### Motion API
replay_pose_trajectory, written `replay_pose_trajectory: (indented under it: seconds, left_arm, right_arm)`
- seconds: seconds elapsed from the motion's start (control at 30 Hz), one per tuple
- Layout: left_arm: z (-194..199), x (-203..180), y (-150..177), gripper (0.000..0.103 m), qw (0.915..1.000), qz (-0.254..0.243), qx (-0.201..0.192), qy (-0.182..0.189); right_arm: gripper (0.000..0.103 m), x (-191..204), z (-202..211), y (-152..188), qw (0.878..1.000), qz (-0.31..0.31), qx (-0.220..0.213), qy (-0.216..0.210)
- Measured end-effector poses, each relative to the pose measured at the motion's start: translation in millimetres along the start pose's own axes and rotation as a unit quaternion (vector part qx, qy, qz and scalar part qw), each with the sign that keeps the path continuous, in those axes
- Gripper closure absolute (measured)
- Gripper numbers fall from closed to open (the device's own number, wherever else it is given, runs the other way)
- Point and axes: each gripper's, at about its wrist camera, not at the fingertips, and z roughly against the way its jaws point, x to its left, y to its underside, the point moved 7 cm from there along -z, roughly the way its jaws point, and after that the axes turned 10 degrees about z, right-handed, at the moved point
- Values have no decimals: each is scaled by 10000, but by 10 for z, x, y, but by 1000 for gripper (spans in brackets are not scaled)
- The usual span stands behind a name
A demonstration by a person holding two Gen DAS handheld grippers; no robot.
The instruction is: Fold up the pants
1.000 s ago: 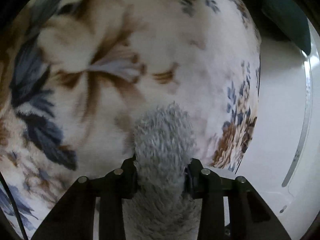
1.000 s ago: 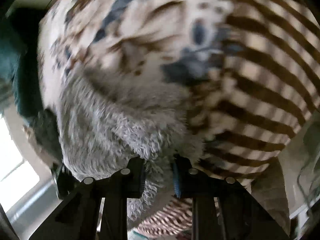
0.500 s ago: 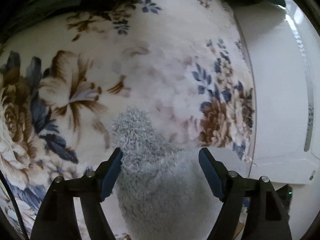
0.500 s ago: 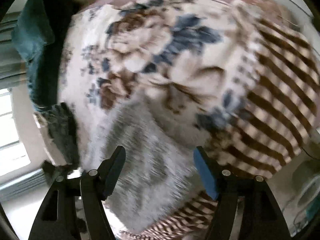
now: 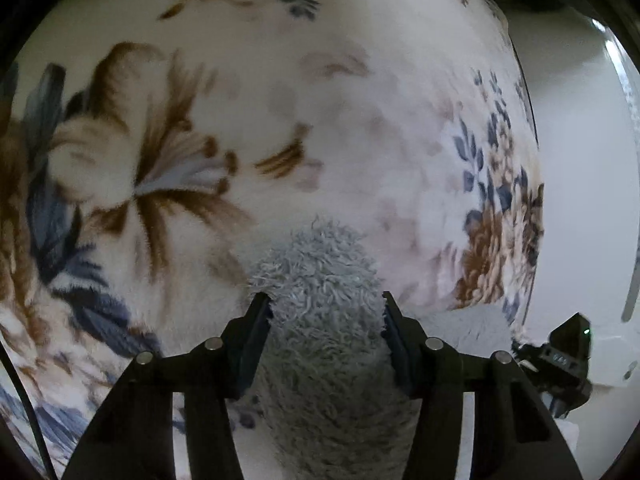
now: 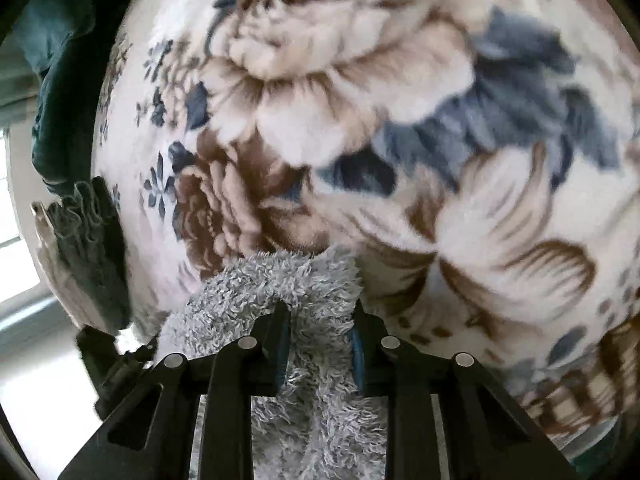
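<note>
Grey shag fleece, the pants [image 5: 320, 320] bunch at six o'clock between both my pairs of jaws, which have just been closing — left gripper [image 5: 324, 320] pinching a fat wad, right gripper [image 6: 318, 332] a thinner fold. Soft, light, floppy; grip the hem edges. Beyond, toward twelve, lies the floral blanket [image 5: 280, 120].

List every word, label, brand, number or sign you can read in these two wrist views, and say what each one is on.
No text can be read with confidence.
Black device at the right edge of the left wrist view: small pale marks on its face, too small and blurred to read.
Floral blanket, grey fluffy pants, left gripper and right gripper: no writing visible.
</note>
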Motion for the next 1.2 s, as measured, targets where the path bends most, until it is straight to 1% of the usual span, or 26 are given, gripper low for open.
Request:
replay_pose_trajectory:
  seconds: [0.03,0.07,0.1,0.13,0.17,0.2,0.23,0.27,0.33,0.4,0.43,0.5,0.53,0.57,0.63,0.67,0.8,0.87,0.9,0.93,0.97,1.03,1.07,1.1,1.17,1.2]
  left_arm:
    - [60,-24,0,52,10000,42,-44,38]
    - [146,-62,8,52,9999,53,-104,68]
    - [243,-103,20,52,9998,40,-184,39]
    - [367,-164,43,51,9995,2,-301,-20]
    - [494,-252,75,43,9991,-81,-412,-83]
    - [616,-369,117,29,9984,-217,-515,-97]
    - [706,-513,170,22,9975,-391,-590,-84]
    - [784,-688,239,12,9958,-651,-633,-93]
    - [790,-1129,433,10,9888,-1394,-500,-168]
    - [594,-1452,580,10,9811,-1906,-232,-220]
    - [441,-1572,640,10,9774,-2095,-54,-285]
    - [41,-1717,734,10,9684,-2401,345,-580]
    - [-133,-1734,770,10,9647,-2483,545,-691]
    - [-280,-1715,781,10,9616,-2521,671,-851]
    - [-497,-1638,783,10,9600,-2468,876,-989]
    - [-562,-1569,749,10,9611,-2381,862,-1102]
    - [-650,-1366,705,10,9696,-1979,1022,-1015]
    - [-624,-1334,676,10,9728,-1853,1002,-966]
    - [-596,-1338,668,10,9747,-1760,1033,-909]
    - [-535,-1352,668,10,9762,-1705,1036,-847]
    - [-441,-1382,656,10,9776,-1711,940,-785]
    - [-166,-1467,647,10,9787,-1864,558,-655]
    - [-56,-1506,649,10,9794,-1898,380,-579]
    - [109,-1522,644,10,9804,-1905,108,-480]
    - [403,-1463,644,9,9825,-1825,-281,-229]
    - [524,-1387,644,1,9838,-1729,-443,-176]
  right_arm:
    - [70,38,60,20,10000,8,-7,-1]
    - [60,73,140,51,10000,6,-69,-36]
    - [48,102,278,109,9998,7,-202,-71]
    - [41,101,460,196,9991,-23,-417,-81]
    - [32,86,604,289,9983,-76,-571,-45]
    - [31,48,718,404,9976,-156,-670,22]
    - [31,-31,809,570,9968,-322,-727,65]
    - [31,-104,847,699,9961,-487,-739,26]
    - [31,-314,802,994,9928,-1004,-631,-194]
    - [31,-424,677,1183,9876,-1333,-586,-589]
    - [38,-479,585,1257,9846,-1457,-555,-790]
    - [80,-538,407,1352,9823,-1558,-413,-950]
    - [80,-555,344,1394,9816,-1587,-416,-979]
    - [83,-605,337,1437,9811,-1630,-459,-941]
    - [86,-749,325,1536,9778,-1802,-565,-904]
    - [87,-828,322,1600,9752,-1936,-582,-903]
    - [91,-1043,209,1797,9752,-2069,-309,-719]
    - [91,-1030,195,1810,9749,-2026,-159,-910]
    - [91,-1021,233,1793,9744,-2051,-157,-908]
    - [90,-1008,328,1733,9774,-1905,-288,-869]
    - [86,-964,436,1664,9814,-1708,-390,-779]
    - [62,-833,659,1465,9901,-1211,-578,-421]
    - [38,-724,748,1339,9929,-912,-668,-363]
    - [26,-640,782,1237,9943,-734,-701,-341]
    - [26,-474,843,1066,9963,-416,-713,-252]
    - [26,-406,838,1024,9969,-318,-674,-261]
